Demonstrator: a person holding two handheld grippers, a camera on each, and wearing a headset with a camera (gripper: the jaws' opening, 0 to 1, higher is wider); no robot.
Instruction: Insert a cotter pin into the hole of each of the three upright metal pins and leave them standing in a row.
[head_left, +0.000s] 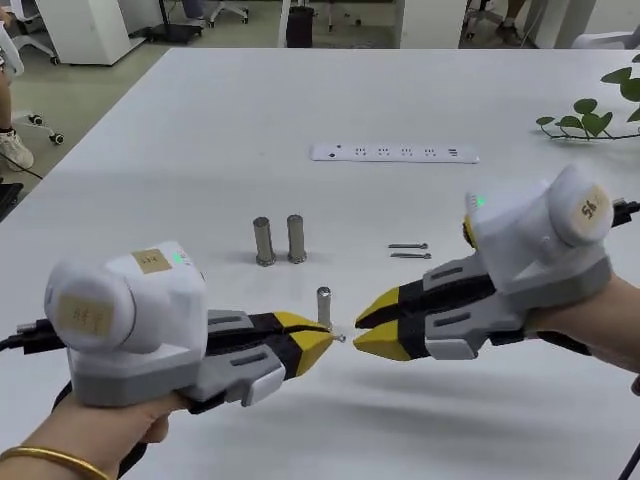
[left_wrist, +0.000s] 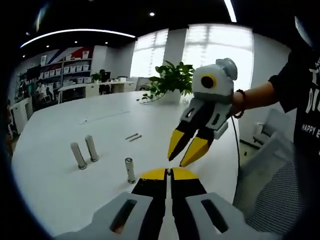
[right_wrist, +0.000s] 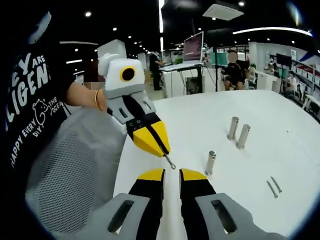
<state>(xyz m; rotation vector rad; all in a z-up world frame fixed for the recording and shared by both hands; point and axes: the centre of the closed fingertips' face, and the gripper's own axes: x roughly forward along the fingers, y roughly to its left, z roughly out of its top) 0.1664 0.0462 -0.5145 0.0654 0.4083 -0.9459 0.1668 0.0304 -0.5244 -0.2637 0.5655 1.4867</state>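
Note:
Three upright metal pins stand on the white table: two side by side (head_left: 264, 242) (head_left: 297, 239) and a third one (head_left: 323, 307) nearer to me. My left gripper (head_left: 325, 345) is shut on a cotter pin (head_left: 340, 337), whose looped end pokes out just right of the near pin. In the right gripper view the cotter pin (right_wrist: 170, 161) sticks out of the left gripper's tips, left of the near pin (right_wrist: 210, 163). My right gripper (head_left: 357, 330) faces it from the right, open and holding nothing. Two more cotter pins (head_left: 408, 250) lie on the table.
A white power strip (head_left: 393, 153) lies farther back on the table (head_left: 200, 130). Green plant leaves (head_left: 600, 115) reach in at the far right edge. Office chairs and cabinets stand beyond the table.

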